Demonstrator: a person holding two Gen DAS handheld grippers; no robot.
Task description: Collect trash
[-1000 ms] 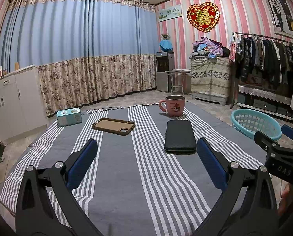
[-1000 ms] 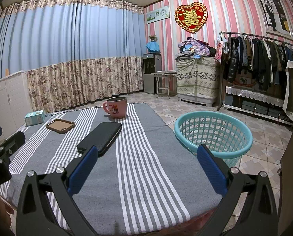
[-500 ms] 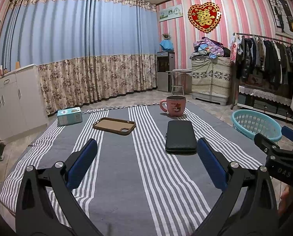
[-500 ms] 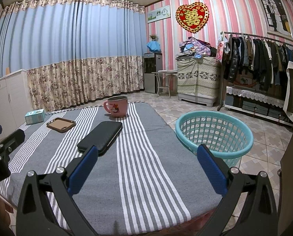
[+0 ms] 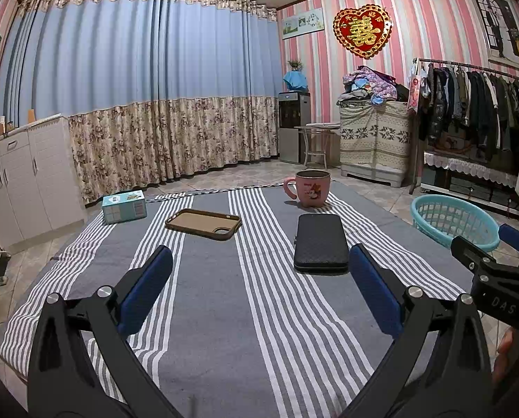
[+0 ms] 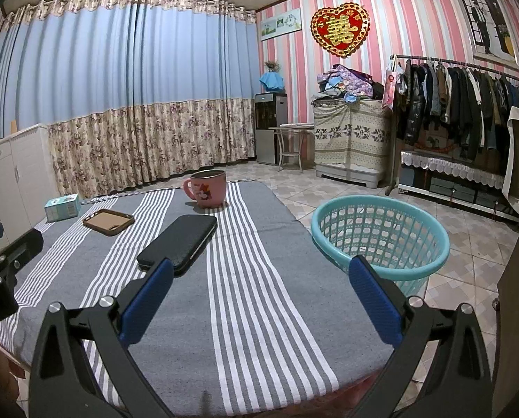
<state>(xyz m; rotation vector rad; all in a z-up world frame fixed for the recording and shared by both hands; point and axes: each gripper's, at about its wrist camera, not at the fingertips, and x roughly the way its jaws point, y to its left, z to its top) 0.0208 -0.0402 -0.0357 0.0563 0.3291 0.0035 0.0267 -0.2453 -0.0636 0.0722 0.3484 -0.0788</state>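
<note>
A table with a grey striped cloth (image 5: 224, 313) holds a small teal box (image 5: 124, 206), a brown phone case (image 5: 203, 223), a black wallet case (image 5: 321, 242) and a pink mug (image 5: 311, 188). A teal basket (image 6: 377, 235) stands on the floor right of the table; it also shows in the left wrist view (image 5: 454, 221). My left gripper (image 5: 259, 287) is open and empty above the cloth, short of the black case. My right gripper (image 6: 259, 289) is open and empty over the table's right front part, between the black case (image 6: 177, 242) and the basket.
White cabinets (image 5: 22, 181) stand at the left. A clothes rack (image 6: 468, 104) and a covered chest (image 6: 351, 139) stand at the right wall. Curtains hang behind the table. The floor is tiled.
Both views have shifted only slightly. Nothing was taken hold of or moved on the table.
</note>
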